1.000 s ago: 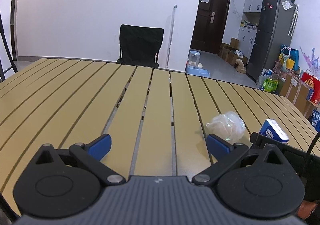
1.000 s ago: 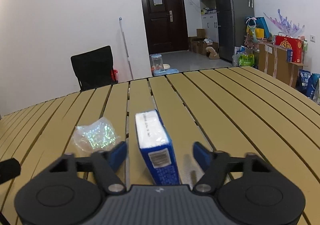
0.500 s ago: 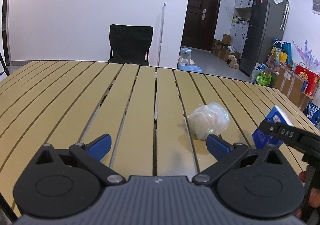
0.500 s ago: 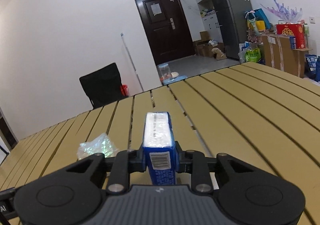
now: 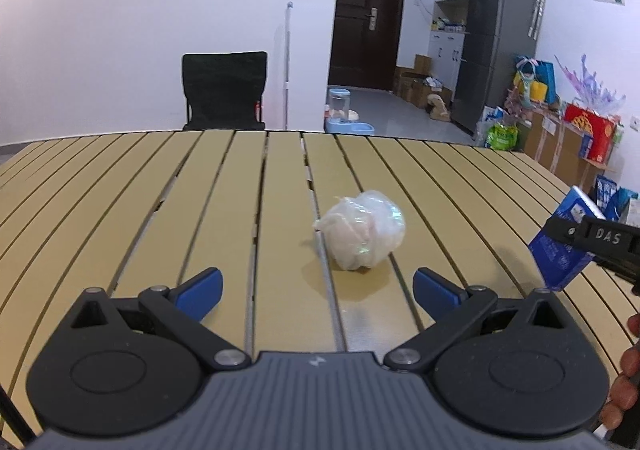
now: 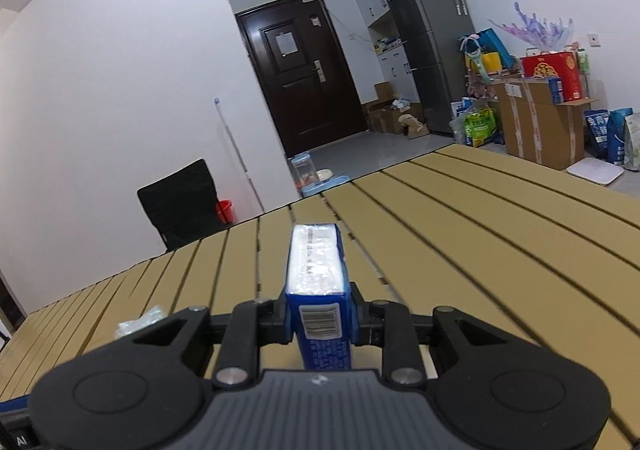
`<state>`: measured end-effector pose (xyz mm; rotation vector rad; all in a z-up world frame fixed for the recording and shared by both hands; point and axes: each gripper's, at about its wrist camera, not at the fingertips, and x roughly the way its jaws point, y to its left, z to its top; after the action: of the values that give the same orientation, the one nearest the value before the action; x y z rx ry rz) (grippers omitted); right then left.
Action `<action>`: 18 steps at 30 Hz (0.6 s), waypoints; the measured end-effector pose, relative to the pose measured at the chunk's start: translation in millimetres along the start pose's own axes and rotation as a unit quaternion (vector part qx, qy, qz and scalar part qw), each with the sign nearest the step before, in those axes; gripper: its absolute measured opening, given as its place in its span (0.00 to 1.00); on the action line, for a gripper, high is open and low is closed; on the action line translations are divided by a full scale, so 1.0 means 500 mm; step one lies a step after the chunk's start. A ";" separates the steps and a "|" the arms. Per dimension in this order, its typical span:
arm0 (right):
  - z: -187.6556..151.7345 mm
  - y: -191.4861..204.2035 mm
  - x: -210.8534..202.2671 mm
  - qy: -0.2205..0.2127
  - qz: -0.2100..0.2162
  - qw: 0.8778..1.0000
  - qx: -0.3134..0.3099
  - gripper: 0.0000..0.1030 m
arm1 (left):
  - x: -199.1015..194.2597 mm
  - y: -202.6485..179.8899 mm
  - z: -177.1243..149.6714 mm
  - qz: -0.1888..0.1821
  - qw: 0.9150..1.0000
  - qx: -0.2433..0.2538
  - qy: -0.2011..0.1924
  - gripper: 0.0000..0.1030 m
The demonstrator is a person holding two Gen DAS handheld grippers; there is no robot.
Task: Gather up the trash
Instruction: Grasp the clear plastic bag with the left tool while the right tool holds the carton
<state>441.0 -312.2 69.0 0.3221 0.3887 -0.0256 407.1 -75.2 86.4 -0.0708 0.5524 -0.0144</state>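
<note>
A crumpled clear plastic bag lies on the yellow slatted table, just ahead of my open left gripper and a little right of its centre line. Nothing sits between the left fingers. My right gripper is shut on a blue and white carton, held upright and lifted off the table. In the left wrist view the same carton hangs at the far right in the right gripper's black fingers. In the right wrist view the plastic bag peeks out at lower left.
A black chair stands behind the table's far edge. Beyond it are a mop handle, a pet water dispenser, a dark door and a grey fridge. Cardboard boxes and bags crowd the floor at right.
The right gripper closed on the carton and lifted it, tilting. The left gripper swung toward the plastic bag, which now lies nearly centred ahead of it.
</note>
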 end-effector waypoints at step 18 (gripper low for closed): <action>0.042 -0.157 -0.032 -0.027 -0.027 0.999 0.037 0.22 | 0.125 -0.095 0.060 0.010 0.995 0.088 0.035 1.00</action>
<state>427.1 -393.7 69.5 0.3832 0.3436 -0.1013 476.5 -122.7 82.5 0.1071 0.6198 -0.0466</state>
